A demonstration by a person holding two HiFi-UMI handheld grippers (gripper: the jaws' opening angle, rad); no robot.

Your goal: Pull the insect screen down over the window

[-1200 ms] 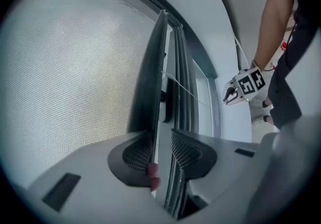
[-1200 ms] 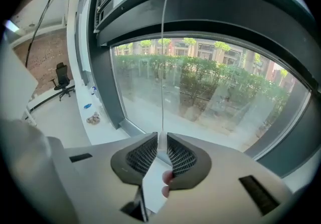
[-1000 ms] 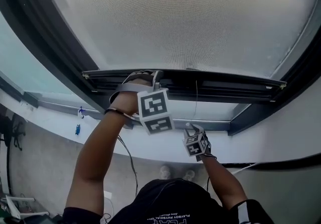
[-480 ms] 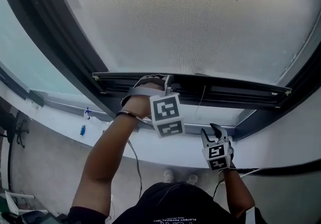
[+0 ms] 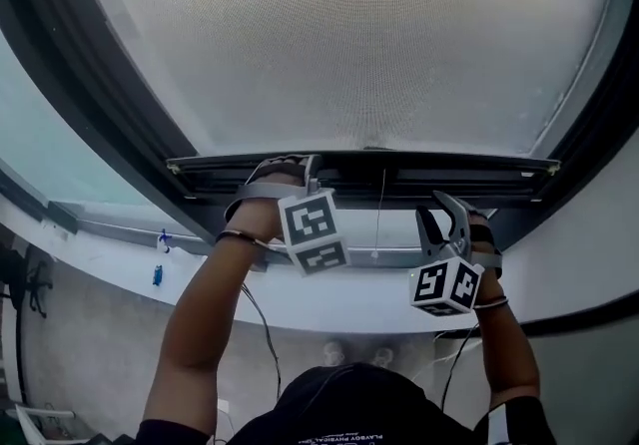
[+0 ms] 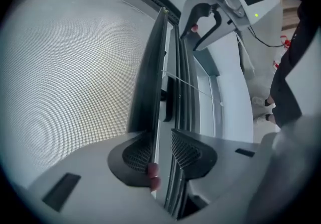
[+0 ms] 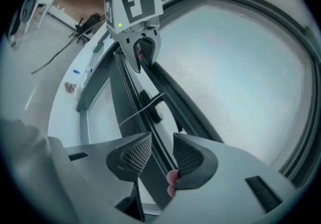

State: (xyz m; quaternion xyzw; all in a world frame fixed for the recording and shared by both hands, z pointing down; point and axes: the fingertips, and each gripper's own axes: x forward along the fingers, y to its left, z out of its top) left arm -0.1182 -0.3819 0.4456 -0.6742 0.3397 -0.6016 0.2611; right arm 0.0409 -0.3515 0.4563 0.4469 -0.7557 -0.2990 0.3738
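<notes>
**Head view:** the insect screen (image 5: 369,34) covers the window down to its bottom bar (image 5: 439,172).
**Left gripper view:** the left gripper (image 6: 160,140) is clamped on that bar.
**Right gripper view:** the right gripper (image 7: 161,142) is open and straddles the same bar, its pads clear of it.

Grey floor (image 5: 110,333) far below, bare concrete by the look. On it: a black cable (image 7: 52,60) running loose across, the person's two light shoes (image 5: 351,351) side by side, and a white frame (image 5: 30,415) at the left edge, partly cut off. Above it, a white sill (image 5: 329,298) curves along the window's foot, with one small blue thing (image 5: 157,275) near its left end, too small to identify.
</notes>
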